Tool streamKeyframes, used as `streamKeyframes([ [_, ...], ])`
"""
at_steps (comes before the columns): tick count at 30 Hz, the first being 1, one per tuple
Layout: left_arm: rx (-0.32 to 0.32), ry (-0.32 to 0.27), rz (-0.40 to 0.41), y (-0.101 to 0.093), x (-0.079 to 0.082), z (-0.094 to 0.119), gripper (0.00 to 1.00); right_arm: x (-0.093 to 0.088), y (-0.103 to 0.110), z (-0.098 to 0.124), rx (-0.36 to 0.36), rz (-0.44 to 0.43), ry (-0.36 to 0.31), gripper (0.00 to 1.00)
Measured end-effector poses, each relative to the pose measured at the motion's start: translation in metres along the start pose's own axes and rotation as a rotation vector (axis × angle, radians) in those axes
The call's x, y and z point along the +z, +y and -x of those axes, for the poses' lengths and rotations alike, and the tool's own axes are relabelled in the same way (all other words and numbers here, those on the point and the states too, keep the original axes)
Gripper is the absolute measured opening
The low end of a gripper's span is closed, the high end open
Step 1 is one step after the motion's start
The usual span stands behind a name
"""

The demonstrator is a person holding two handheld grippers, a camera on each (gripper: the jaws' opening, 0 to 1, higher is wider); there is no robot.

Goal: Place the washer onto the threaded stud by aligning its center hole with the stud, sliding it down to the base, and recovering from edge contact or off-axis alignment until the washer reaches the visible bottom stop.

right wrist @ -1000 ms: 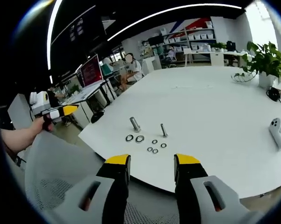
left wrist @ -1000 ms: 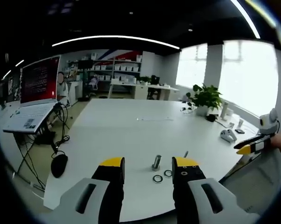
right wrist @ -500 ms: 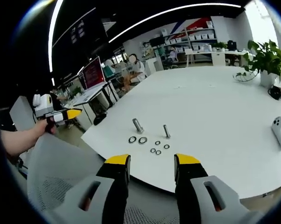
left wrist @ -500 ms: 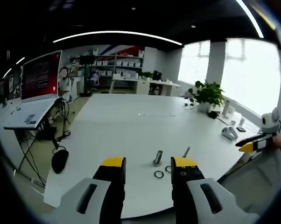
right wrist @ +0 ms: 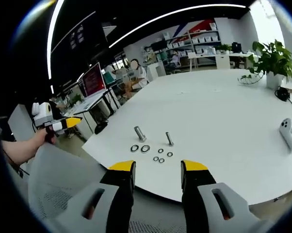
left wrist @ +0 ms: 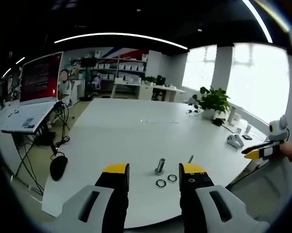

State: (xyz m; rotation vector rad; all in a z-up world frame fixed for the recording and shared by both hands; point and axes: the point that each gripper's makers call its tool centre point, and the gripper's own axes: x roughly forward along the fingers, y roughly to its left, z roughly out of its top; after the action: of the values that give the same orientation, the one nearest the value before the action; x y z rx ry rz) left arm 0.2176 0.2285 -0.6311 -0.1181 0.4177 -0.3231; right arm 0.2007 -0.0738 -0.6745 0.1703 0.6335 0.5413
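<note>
On the white table (left wrist: 126, 131) a thick threaded stud (left wrist: 160, 166) stands upright, with two large washers (left wrist: 160, 183) flat beside it and a thin bolt (left wrist: 190, 158) to its right. My left gripper (left wrist: 154, 170) hangs open and empty short of the table edge. In the right gripper view the thick stud (right wrist: 139, 133), the thin bolt (right wrist: 169, 139), two large washers (right wrist: 145, 148) and several small washers (right wrist: 160, 155) lie near the table's near edge. My right gripper (right wrist: 158, 167) is open, empty and well back from them. The left gripper (right wrist: 63, 124) shows at far left.
A laptop (left wrist: 34, 92) stands on a side desk at left, with cables and a mouse below. A potted plant (left wrist: 213, 101) and white controllers (right wrist: 289, 133) sit on the table's far side. A grey mesh chair (right wrist: 63, 179) lies below the table edge. A hand (right wrist: 24, 148) holds the left gripper.
Both views have drifted slightly with the hands. The stud, bolt and washers lie where they were. Both grippers stay open and empty.
</note>
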Motion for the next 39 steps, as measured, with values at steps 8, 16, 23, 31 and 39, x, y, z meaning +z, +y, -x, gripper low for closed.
streamKeyframes([
  [8,-0.047,0.032,0.001,-0.008,-0.006,-0.004,0.39,-0.004,-0.005,-0.001,-0.031,-0.005,0.029,0.40],
  [16,-0.084,0.036,0.010,-0.014,-0.007,-0.005,0.38,-0.005,-0.013,0.001,-0.065,-0.029,0.028,0.40],
  [23,-0.124,0.083,-0.004,-0.023,-0.016,-0.007,0.38,-0.007,-0.017,0.003,-0.089,-0.052,0.025,0.43],
  [31,-0.141,0.104,-0.017,-0.025,-0.020,-0.008,0.38,-0.009,-0.018,0.002,-0.098,-0.041,0.045,0.43],
  [39,-0.125,0.112,-0.011,-0.022,-0.021,-0.008,0.38,-0.010,-0.023,0.004,-0.127,-0.027,0.051,0.44],
])
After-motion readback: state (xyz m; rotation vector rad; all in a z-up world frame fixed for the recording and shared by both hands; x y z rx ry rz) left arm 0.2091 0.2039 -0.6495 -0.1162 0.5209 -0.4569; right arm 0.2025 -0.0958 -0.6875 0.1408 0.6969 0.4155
